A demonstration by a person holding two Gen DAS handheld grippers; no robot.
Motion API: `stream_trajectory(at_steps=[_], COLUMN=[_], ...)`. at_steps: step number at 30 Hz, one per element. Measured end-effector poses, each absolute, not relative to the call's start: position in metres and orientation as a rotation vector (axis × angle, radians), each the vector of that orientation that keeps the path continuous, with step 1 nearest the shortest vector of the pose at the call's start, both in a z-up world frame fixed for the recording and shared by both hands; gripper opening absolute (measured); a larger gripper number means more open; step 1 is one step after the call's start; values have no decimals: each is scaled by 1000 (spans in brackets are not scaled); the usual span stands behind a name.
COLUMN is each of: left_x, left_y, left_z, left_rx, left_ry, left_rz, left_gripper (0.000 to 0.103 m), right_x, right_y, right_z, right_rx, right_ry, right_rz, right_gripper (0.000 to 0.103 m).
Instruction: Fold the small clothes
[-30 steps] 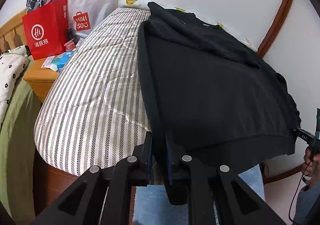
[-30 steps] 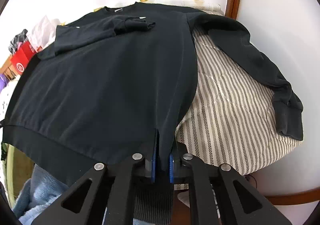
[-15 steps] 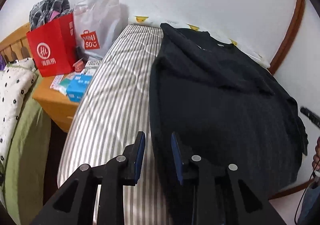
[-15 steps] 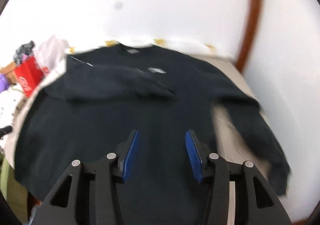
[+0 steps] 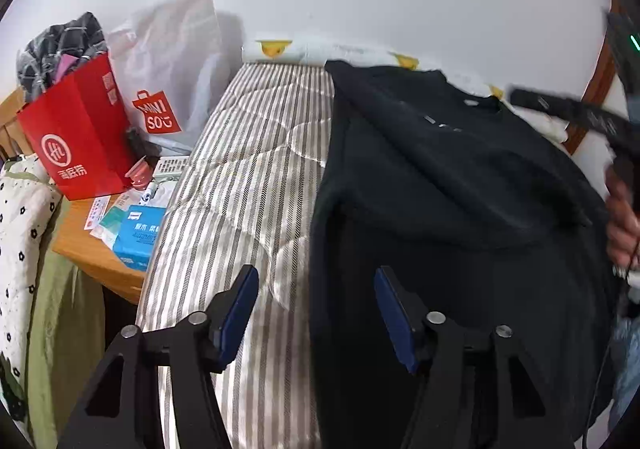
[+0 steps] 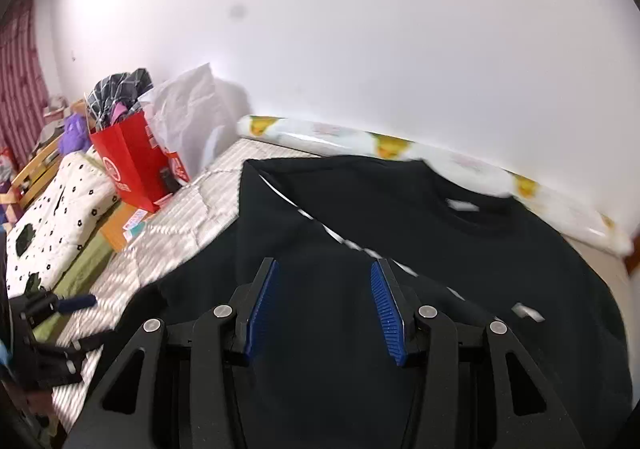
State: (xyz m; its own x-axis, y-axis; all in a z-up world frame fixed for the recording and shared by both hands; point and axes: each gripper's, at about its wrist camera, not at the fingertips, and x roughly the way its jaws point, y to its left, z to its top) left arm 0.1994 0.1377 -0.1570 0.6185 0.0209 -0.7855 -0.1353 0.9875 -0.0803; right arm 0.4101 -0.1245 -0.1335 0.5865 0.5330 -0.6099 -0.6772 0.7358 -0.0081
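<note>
Since a second ago both tongs have let go of the black sweatshirt's hem and lifted away from the foot of the bed; the garment now lies spread on the striped mattress instead of hanging from their pads.

Left wrist view: the left tongs (image 5: 316, 313) have just been opening and stand parted with nothing between the blue pads; the gap frames the sweatshirt's (image 5: 452, 217) near side edge where it meets the striped mattress (image 5: 248, 177). One sleeve is already folded across the chest, lying diagonally toward the right. A red paper bag (image 5: 76, 133), a white shopping bag (image 5: 176, 77) and a blue box (image 5: 140, 233) sit on the bedside table (image 5: 92, 249) to the left. At the right edge a hand (image 5: 624, 225) holds the other tool, blurred.

Right wrist view: the right tongs (image 6: 322, 309) are also parted and empty, having just opened, hovering over the sweatshirt's (image 6: 440, 249) body. The collar with its label lies toward the wall, next to a rolled printed sheet (image 6: 420, 153). The picture is motion-blurred, so the far sleeve cannot be made out here.

As I judge it, the fold is at an early-middle stage: garment flattened, one sleeve in; the second sleeve and the body folds remain.
</note>
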Motion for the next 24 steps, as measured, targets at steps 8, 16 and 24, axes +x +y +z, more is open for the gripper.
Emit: stream_trajectory(at_steps=[8, 16, 24], left_x=[237, 259, 269], left_y=[141, 141, 143], left_z=[-177, -185, -186], left_rx=[-58, -53, -91], left_ry=[932, 917, 888], left_rz=[78, 41, -11], left_gripper=[44, 31, 7], right_x=[456, 502, 524], right_y=[-18, 58, 56], right_z=[-166, -190, -182], right_rx=[-316, -295, -299], right_ry=[677, 751, 717], right_rz=[799, 827, 828], right_gripper=[48, 51, 15])
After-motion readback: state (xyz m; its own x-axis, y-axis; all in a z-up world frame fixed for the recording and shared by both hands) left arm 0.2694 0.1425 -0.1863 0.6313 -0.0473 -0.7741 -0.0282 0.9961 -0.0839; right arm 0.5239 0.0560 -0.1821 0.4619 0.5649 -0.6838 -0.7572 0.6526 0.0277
